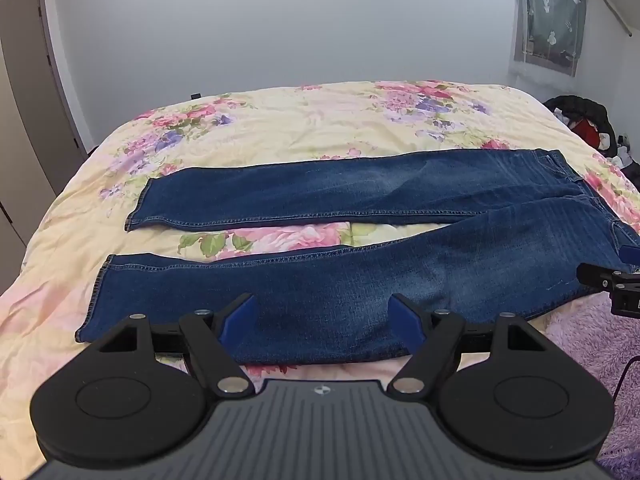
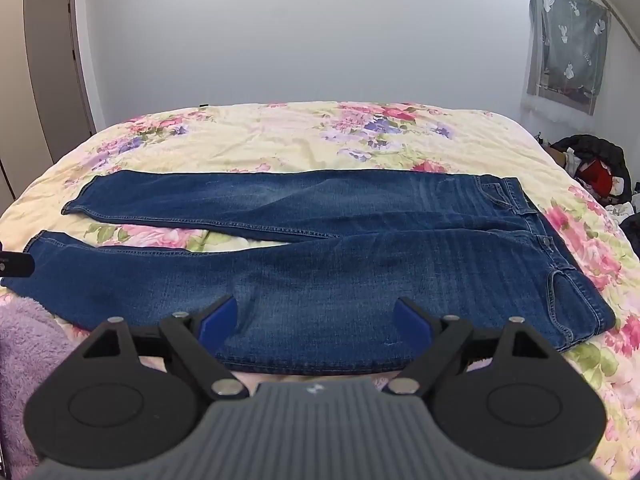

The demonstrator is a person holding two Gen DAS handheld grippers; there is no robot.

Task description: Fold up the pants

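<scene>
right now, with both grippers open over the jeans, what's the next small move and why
Probably lower each hand-held gripper onto the near edge of the jeans and pinch it. The left hand-held gripper and right hand-held gripper are both open and hold nothing, and the jeans lie flat with legs apart on the floral bedspread, so folding one leg over the other looks first.

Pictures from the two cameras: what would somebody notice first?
The big blue jeans catch the eye first, spread flat across the flowery blanket with both legs stretched left and the waist to the right. Then come the black tools with blue tips, the left tool and the right tool, both open over the near leg.
</scene>
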